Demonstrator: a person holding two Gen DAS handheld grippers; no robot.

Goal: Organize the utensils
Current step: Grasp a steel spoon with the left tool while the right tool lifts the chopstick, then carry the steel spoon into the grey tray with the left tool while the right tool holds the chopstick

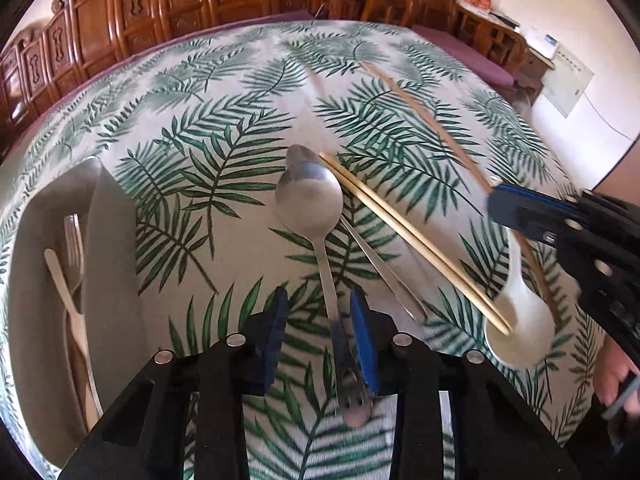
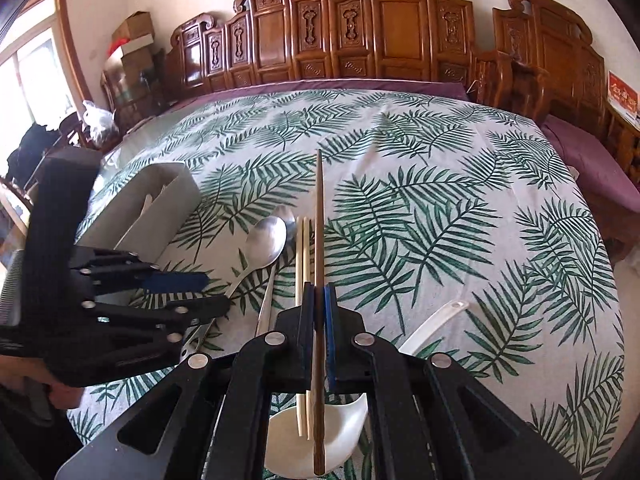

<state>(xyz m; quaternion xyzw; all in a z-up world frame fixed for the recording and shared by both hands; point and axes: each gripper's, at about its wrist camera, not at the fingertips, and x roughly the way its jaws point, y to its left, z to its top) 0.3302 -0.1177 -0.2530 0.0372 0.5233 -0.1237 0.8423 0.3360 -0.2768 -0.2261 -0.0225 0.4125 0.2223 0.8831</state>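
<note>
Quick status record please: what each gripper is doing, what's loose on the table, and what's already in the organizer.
left gripper: jaws around the handle of the large metal spoon, gap visible at one pad
right gripper: shut on dark wooden chopstick, held above the cloth
loose on table: second metal spoon under the large one; pale chopstick pair, its ends resting in the white ceramic spoon
grey organizer: metal fork and pale plastic utensil inside
surface: leaf-print tablecloth
</note>
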